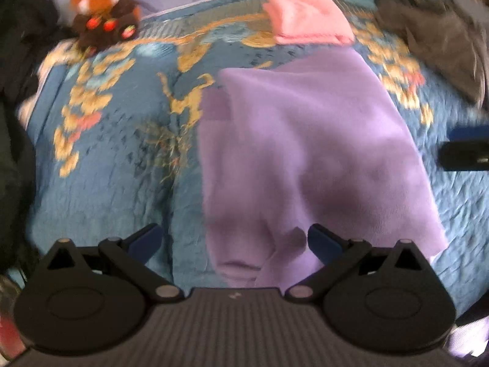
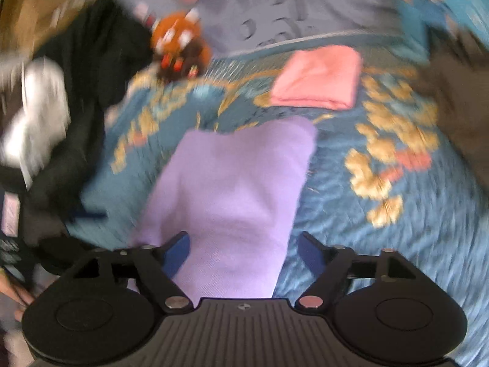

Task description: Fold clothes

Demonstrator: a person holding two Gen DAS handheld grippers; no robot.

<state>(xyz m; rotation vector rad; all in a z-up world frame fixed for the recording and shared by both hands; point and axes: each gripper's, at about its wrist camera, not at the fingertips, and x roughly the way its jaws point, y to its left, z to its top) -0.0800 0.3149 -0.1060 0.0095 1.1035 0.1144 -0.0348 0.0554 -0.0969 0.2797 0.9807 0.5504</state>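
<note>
A lilac garment (image 1: 305,153) lies partly folded on a blue patterned bedspread (image 1: 107,168); the right wrist view shows it as a long strip (image 2: 232,189). My left gripper (image 1: 233,240) is open, its fingers standing either side of the garment's near left edge. My right gripper (image 2: 244,250) is open too, spread over the near end of the lilac cloth with nothing pinched. A folded pink garment (image 1: 308,21) rests beyond the lilac one, also seen as the pink garment (image 2: 321,76). Both views are motion-blurred.
An orange and brown plush toy (image 1: 104,9) sits at the far left of the bed, near a lavender pillow (image 2: 305,9). Dark clothes (image 1: 18,61) pile up on the left, a grey-brown garment (image 1: 443,49) on the right. A hand (image 2: 15,296) shows at lower left.
</note>
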